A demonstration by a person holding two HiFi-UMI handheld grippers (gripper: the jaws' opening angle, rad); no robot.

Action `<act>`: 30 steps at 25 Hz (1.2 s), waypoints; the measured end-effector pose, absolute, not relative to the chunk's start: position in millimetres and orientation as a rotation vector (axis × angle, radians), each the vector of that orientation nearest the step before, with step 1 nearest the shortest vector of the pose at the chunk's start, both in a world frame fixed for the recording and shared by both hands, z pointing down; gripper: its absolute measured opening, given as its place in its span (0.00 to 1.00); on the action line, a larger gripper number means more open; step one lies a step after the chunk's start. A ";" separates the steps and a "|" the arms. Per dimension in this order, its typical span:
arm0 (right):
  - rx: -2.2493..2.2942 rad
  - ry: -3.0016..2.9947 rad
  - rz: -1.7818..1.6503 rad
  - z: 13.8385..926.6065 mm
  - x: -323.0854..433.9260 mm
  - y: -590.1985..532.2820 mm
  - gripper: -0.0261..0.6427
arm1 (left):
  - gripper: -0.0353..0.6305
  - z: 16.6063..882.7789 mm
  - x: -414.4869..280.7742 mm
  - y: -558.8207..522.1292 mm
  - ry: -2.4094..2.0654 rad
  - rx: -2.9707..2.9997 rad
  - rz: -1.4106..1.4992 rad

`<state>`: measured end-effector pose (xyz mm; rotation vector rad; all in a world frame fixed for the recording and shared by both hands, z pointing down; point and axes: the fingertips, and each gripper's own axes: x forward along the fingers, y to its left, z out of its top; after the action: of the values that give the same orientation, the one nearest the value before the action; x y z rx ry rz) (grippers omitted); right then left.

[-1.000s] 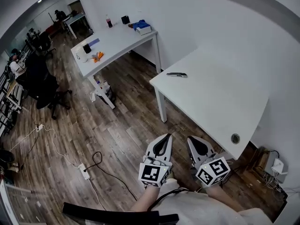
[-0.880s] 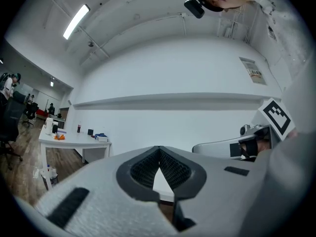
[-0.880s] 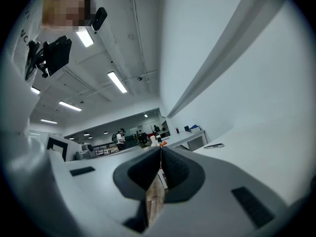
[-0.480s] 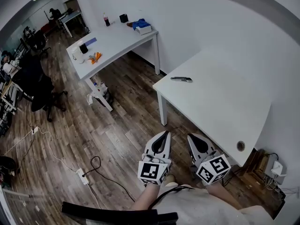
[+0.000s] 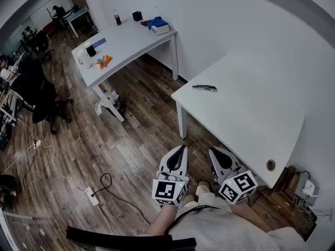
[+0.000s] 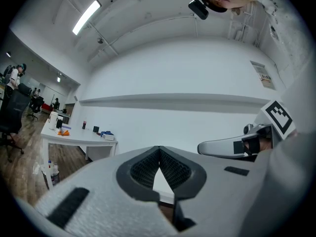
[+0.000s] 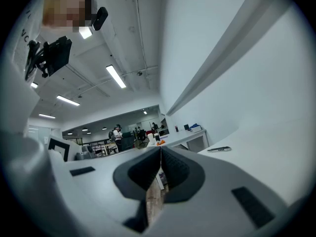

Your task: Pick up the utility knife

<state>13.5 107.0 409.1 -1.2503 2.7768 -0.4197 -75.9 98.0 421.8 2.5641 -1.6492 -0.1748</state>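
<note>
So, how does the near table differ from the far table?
The near table carries only the knife; the far table carries several things, among them a bottle and an orange item. The near table lies at the right of the head view; the far table lies beyond it, at upper left. Both are white, with white legs.

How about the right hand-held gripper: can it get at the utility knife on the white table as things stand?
Probably not yet. The right hand-held gripper is shut and over the floor, short of the table; the utility knife lies well beyond. Nothing blocks the way, though.
</note>
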 end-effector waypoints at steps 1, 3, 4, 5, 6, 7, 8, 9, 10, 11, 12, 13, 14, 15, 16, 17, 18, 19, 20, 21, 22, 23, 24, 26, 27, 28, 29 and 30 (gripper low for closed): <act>-1.245 2.782 -0.419 409.6 11.8 104.0 0.05 | 0.06 422.1 -78.2 95.2 -1.657 2.558 -0.177; -1.231 2.792 -0.423 411.6 8.0 97.4 0.05 | 0.06 422.8 -83.2 89.5 -1.676 2.546 -0.181; -1.223 2.796 -0.425 412.6 6.1 93.4 0.05 | 0.06 423.3 -85.9 86.5 -1.687 2.538 -0.182; -1.214 2.800 -0.427 413.2 4.1 89.1 0.05 | 0.06 424.0 -88.3 83.3 -1.697 2.530 -0.182; -1.203 2.805 -0.427 413.4 2.2 84.6 0.05 | 0.06 425.1 -90.6 80.0 -1.707 2.522 -0.180; -1.191 2.810 -0.428 413.7 0.5 79.9 0.05 | 0.06 426.5 -92.6 76.3 -1.718 2.513 -0.176; -1.180 2.814 -0.430 414.2 -1.0 74.7 0.05 | 0.06 428.0 -94.7 72.3 -1.727 2.503 -0.171; -1.170 2.818 -0.434 414.8 -2.5 69.1 0.05 | 0.06 429.1 -96.8 67.6 -1.737 2.493 -0.167; -1.160 2.821 -0.438 415.3 -4.0 62.6 0.05 | 0.06 429.6 -98.9 62.3 -1.747 2.484 -0.164; -1.152 2.822 -0.444 415.8 -5.2 55.4 0.05 | 0.06 429.4 -100.7 56.2 -1.756 2.479 -0.160; -1.145 2.822 -0.449 416.3 -6.1 47.6 0.05 | 0.06 428.6 -102.0 49.4 -1.765 2.478 -0.156; -1.137 2.822 -0.452 416.5 -6.6 39.4 0.05 | 0.06 427.7 -102.5 42.2 -1.773 2.480 -0.151; -1.130 2.823 -0.454 416.8 -6.8 31.5 0.05 | 0.06 427.2 -102.5 34.7 -1.781 2.480 -0.148; -1.123 2.824 -0.456 417.1 -6.6 24.0 0.05 | 0.06 427.3 -102.3 27.2 -1.787 2.478 -0.147; -1.118 2.826 -0.458 417.5 -5.8 17.1 0.05 | 0.06 427.7 -101.6 20.0 -1.791 2.472 -0.148; -1.114 2.827 -0.460 417.5 -4.5 10.4 0.05 | 0.06 427.9 -100.4 12.9 -1.792 2.468 -0.148; -1.113 2.827 -0.460 417.2 -2.9 3.6 0.05 | 0.06 427.7 -98.4 5.8 -1.792 2.468 -0.147; -1.113 2.826 -0.459 417.2 -0.8 -3.5 0.05 | 0.06 427.3 -95.9 -1.4 -1.790 2.472 -0.145; -1.116 2.826 -0.460 418.0 1.5 -10.7 0.05 | 0.06 427.4 -93.0 -8.4 -1.786 2.477 -0.143; -1.120 2.826 -0.464 419.6 4.0 -18.0 0.05 | 0.06 428.0 -90.0 -15.3 -1.782 2.481 -0.141; -1.124 2.824 -0.470 421.6 6.7 -25.0 0.05 | 0.06 428.8 -87.2 -21.8 -1.780 2.483 -0.139; -1.126 2.823 -0.476 423.1 9.4 -31.6 0.05 | 0.06 429.5 -84.6 -28.1 -1.779 2.483 -0.137; -1.126 2.821 -0.478 423.6 11.9 -37.5 0.05 | 0.06 429.8 -82.3 -34.0 -1.779 2.484 -0.135; -1.121 2.819 -0.475 422.3 15.5 -48.6 0.05 | 0.06 429.2 -78.7 -44.9 -1.782 2.487 -0.129; -1.117 2.819 -0.473 421.6 16.6 -53.9 0.05 | 0.06 428.6 -77.6 -49.9 -1.785 2.488 -0.125; -1.113 2.818 -0.473 421.5 17.4 -58.9 0.05 | 0.06 428.1 -76.9 -54.4 -1.788 2.490 -0.121; -1.110 2.817 -0.476 422.0 18.2 -63.4 0.05 | 0.06 427.9 -76.3 -58.3 -1.792 2.490 -0.115; -1.106 2.817 -0.479 422.6 19.1 -67.6 0.05 | 0.06 428.0 -75.9 -61.6 -1.797 2.489 -0.109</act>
<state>19.1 -67.6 422.6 -1.1055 2.8167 -0.4792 -75.9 -61.6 428.0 2.4887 -1.7974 -0.1090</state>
